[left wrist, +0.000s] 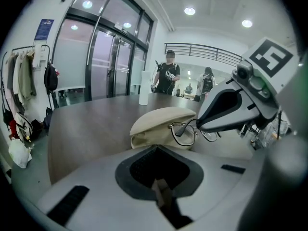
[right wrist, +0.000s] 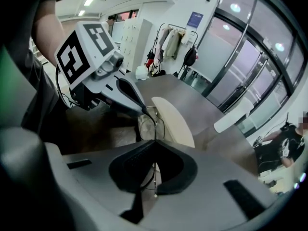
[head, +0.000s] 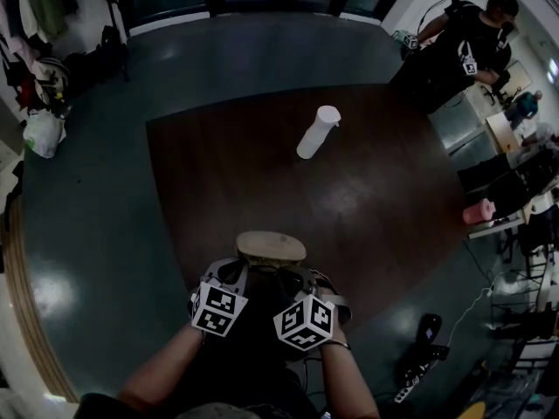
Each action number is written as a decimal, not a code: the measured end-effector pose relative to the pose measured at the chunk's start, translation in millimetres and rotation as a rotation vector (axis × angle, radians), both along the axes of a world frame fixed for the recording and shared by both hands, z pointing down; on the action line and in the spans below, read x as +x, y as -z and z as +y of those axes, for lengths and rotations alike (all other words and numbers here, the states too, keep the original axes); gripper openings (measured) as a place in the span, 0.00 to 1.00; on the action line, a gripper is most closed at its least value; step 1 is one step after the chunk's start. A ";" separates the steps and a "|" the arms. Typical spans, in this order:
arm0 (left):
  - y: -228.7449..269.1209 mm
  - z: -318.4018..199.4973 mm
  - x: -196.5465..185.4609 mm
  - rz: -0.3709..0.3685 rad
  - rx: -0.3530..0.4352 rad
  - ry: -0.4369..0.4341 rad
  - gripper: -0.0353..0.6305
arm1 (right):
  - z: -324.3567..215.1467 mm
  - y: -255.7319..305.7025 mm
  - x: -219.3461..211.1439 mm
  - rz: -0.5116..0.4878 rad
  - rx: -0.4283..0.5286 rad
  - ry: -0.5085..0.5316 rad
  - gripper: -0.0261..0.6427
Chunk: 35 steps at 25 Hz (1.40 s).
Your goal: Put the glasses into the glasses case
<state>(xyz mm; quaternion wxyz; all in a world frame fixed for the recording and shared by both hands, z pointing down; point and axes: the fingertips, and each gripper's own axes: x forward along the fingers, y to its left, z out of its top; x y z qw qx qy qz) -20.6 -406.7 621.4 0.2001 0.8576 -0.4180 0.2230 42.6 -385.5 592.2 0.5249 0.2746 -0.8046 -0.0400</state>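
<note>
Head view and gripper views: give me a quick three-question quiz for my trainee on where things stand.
1. True or false: the glasses already lie inside the case.
2. What is the right gripper shut on? A) case B) glasses C) nothing
3. Fill in: the white bottle stands on the ____.
Key: 1 false; 2 B; 3 table.

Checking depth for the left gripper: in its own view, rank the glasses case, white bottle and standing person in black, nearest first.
1. glasses case, just ahead, on the table's near part.
2. white bottle, at the table's far side.
3. person in black, standing beyond the table.
</note>
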 end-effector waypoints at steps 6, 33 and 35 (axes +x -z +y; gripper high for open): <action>0.1 0.1 -1.5 -0.004 -0.009 -0.010 0.06 | -11.0 -2.9 -9.1 0.010 0.027 -0.001 0.02; -0.7 -1.5 -2.8 0.012 -0.017 -0.006 0.06 | -43.7 -37.2 -38.1 0.083 0.112 0.105 0.03; -0.5 -1.0 -2.6 0.009 -0.019 -0.008 0.06 | -43.8 -37.4 -37.5 0.082 0.112 0.108 0.03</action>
